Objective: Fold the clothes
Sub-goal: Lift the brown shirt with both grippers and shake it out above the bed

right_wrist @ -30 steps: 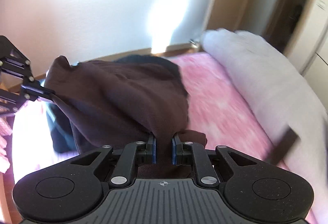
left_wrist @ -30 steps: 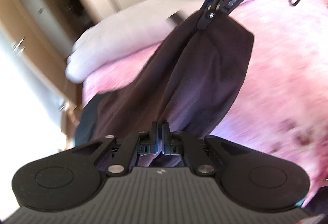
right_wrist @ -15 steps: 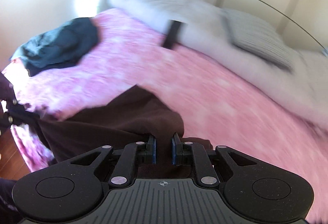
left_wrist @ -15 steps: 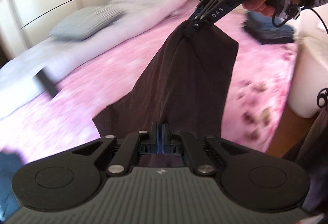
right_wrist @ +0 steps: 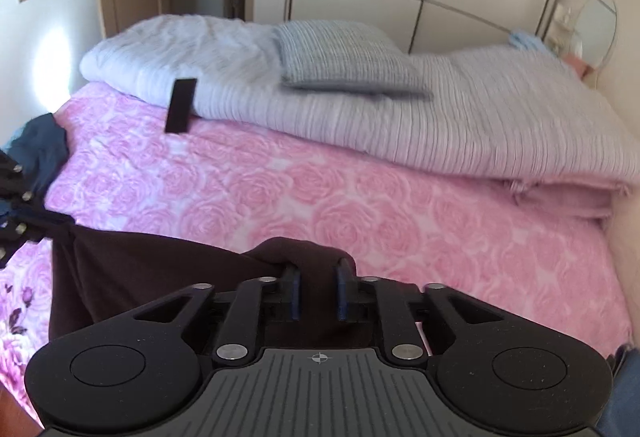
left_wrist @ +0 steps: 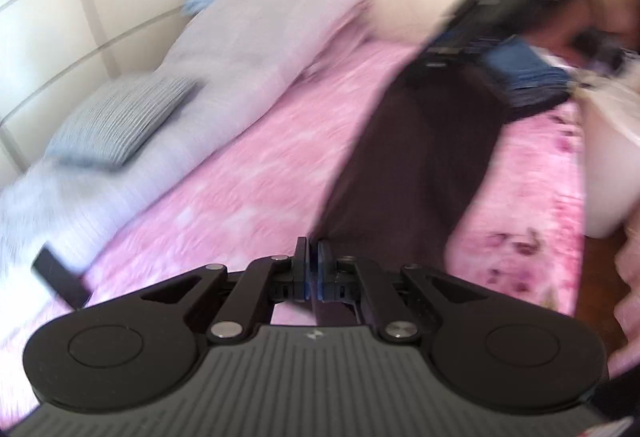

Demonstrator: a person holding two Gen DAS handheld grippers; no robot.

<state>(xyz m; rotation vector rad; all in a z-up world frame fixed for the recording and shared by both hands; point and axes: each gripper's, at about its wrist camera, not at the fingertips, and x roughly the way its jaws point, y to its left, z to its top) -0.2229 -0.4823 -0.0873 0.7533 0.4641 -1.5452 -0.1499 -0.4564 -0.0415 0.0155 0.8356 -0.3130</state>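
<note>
Both my grippers have the dark brown garment (left_wrist: 420,157): left gripper (left_wrist: 313,261) pinched tight on one end, right gripper (right_wrist: 318,275) opening, cloth bunched between its fingers, stretched over the pink bedspread (right_wrist: 360,197).

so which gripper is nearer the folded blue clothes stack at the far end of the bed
Right. In the left wrist view the right gripper hangs just beside the folded blue stack, while the left gripper is at the other end of the stretched dark garment, far from it.
</note>
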